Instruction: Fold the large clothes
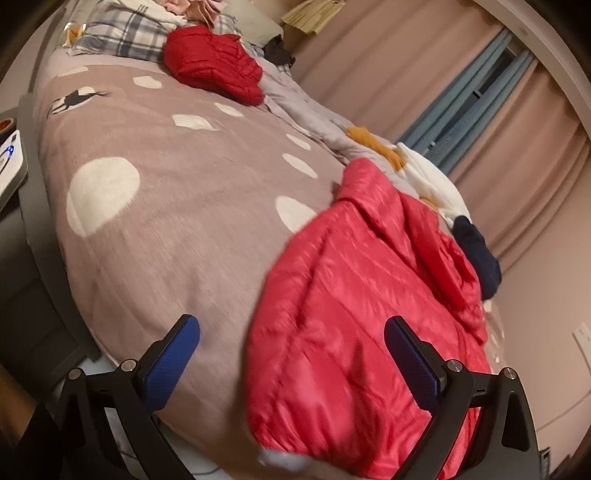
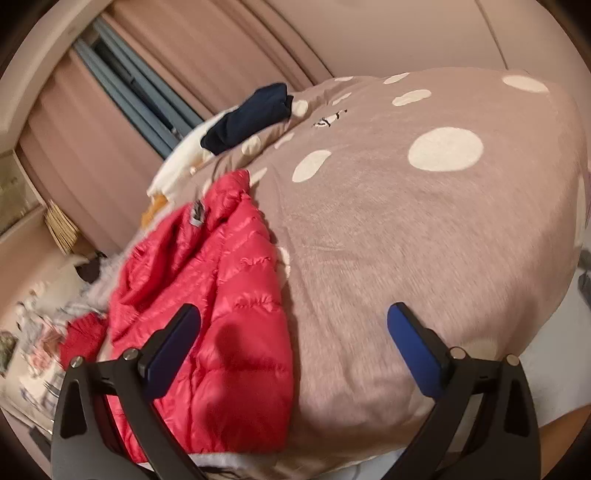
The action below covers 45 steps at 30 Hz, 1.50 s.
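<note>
A pink-red quilted puffer jacket (image 1: 369,314) lies spread on the near side of the bed, and in the right wrist view the same jacket (image 2: 207,295) sits left of centre with its collar label up. My left gripper (image 1: 291,339) hovers over its near hem, jaws wide apart, nothing between the blue pads. My right gripper (image 2: 293,325) is open too, above the jacket's right edge and the bedspread; it holds nothing. A darker red garment (image 1: 214,66) lies crumpled near the pillows.
The bed carries a mauve bedspread (image 1: 177,206) with white dots. A plaid pillow (image 1: 125,33) and loose clothes lie at the head. A navy garment (image 2: 247,118), a white cloth (image 1: 432,181) and an orange piece (image 1: 373,142) sit by the curtained window side. A side table (image 1: 9,166) stands left.
</note>
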Available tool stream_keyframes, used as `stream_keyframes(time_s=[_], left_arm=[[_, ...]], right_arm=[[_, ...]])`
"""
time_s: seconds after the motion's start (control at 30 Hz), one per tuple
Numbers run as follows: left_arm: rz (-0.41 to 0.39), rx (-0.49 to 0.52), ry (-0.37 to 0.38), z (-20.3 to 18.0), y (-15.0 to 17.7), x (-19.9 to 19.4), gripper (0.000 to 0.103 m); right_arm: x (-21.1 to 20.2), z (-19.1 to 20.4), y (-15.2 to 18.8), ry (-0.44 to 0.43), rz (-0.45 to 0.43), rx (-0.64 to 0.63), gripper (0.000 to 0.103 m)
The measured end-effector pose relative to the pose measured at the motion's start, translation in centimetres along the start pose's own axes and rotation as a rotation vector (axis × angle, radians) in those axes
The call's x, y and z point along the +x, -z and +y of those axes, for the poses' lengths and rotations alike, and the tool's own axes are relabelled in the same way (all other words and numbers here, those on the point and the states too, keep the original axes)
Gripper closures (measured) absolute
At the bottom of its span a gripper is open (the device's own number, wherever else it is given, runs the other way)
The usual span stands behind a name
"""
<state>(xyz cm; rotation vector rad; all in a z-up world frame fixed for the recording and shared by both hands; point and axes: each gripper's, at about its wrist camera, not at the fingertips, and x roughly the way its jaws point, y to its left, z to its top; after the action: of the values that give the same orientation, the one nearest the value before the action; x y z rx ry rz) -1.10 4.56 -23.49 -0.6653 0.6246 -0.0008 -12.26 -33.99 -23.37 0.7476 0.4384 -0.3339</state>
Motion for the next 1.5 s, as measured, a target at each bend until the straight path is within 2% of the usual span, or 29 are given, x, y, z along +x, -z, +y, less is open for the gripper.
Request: stream_keyframes(time_s=[0.2, 0.3, 0.43, 0.57, 0.63, 0.73, 0.77, 0.83, 0.93, 1.07, 1.13, 1.2, 1.23, 1.27, 1.3, 1.33, 1.37, 1.4, 1.43, 1.5], left_arm=[[0.04, -0.105, 0.097, -0.2, 0.8, -0.1, 0.004], [0.064, -0.078, 0.13, -1.1, 1.0, 0.1, 0.004], [0.1, -0.131, 0.19, -1.2, 1.2, 0.3, 0.004], [0.178, -0.156, 0.321, -1.4, 1.4, 0.9, 0.004], [0.189, -0.131, 0.323, -1.9, 1.7, 1.1, 0.004], [0.179, -0.102, 0.299, -2.7, 1.9, 1.1, 0.004], [0.195, -0.111, 0.312, -2.7, 1.8, 1.2, 0.004], [0.213, -0.15, 0.362, -2.5, 1.5, 1.4, 0.005], [0.247, -0.2, 0.405, -1.9, 1.3, 2.4, 0.013], [0.265, -0.2, 0.471, -1.9, 1.3, 3.4, 0.019], [0.26, -0.17, 0.453, -2.1, 1.4, 3.6, 0.029], [0.256, -0.134, 0.416, -2.4, 1.4, 3.9, 0.044], [0.252, -0.117, 0.391, -2.5, 1.4, 4.0, 0.047], [0.242, -0.101, 0.363, -2.3, 1.5, 4.0, 0.061], [0.233, -0.093, 0.339, -2.0, 1.6, 4.1, 0.077], [0.222, -0.085, 0.315, -1.5, 1.8, 4.2, 0.081], [0.211, -0.084, 0.328, -1.1, 2.0, 4.2, 0.084], [0.208, -0.085, 0.339, -0.8, 2.1, 4.1, 0.084], [0.212, -0.085, 0.342, -0.7, 2.1, 4.0, 0.085], [0.219, -0.087, 0.331, -0.8, 2.0, 3.9, 0.085]], right_arm=[[-1.0, -0.4, 2.4, -0.073, -0.076, 0.172, 0.0], [-0.3, 1.4, 3.0, -0.128, -0.03, 0.141, 0.0], [0.6, 3.9, 4.1, -0.151, 0.027, 0.073, 0.0], [1.3, 5.2, 4.9, -0.189, 0.072, 0.08, 0.0], [1.6, 5.3, 5.0, -0.233, 0.095, 0.126, 0.0], [2.6, 5.7, 5.5, -0.345, 0.173, 0.204, 0.0], [2.8, 6.0, 5.8, -0.367, 0.196, 0.209, 0.0], [2.6, 6.6, 6.0, -0.355, 0.183, 0.189, 0.001], [3.0, 7.0, 6.0, -0.341, 0.176, 0.163, 0.003], [3.3, 7.6, 5.7, -0.312, 0.172, 0.105, 0.008], [3.8, 7.9, 5.4, -0.285, 0.159, 0.085, 0.012], [4.0, 8.1, 5.4, -0.255, 0.144, 0.065, 0.013], [4.0, 8.2, 5.5, -0.244, 0.138, 0.048, 0.016], [4.0, 8.4, 5.6, -0.224, 0.13, 0.019, 0.019], [4.0, 8.6, 5.8, -0.196, 0.121, -0.01, 0.028], [4.1, 8.7, 6.0, -0.161, 0.111, -0.041, 0.039], [4.2, 8.7, 6.1, -0.135, 0.103, -0.063, 0.046], [4.3, 8.6, 6.1, -0.113, 0.096, -0.076, 0.062], [4.5, 8.3, 6.0, -0.09, 0.092, -0.079, 0.073], [5.0, 7.2, 5.6, -0.103, 0.098, -0.032, 0.081]])
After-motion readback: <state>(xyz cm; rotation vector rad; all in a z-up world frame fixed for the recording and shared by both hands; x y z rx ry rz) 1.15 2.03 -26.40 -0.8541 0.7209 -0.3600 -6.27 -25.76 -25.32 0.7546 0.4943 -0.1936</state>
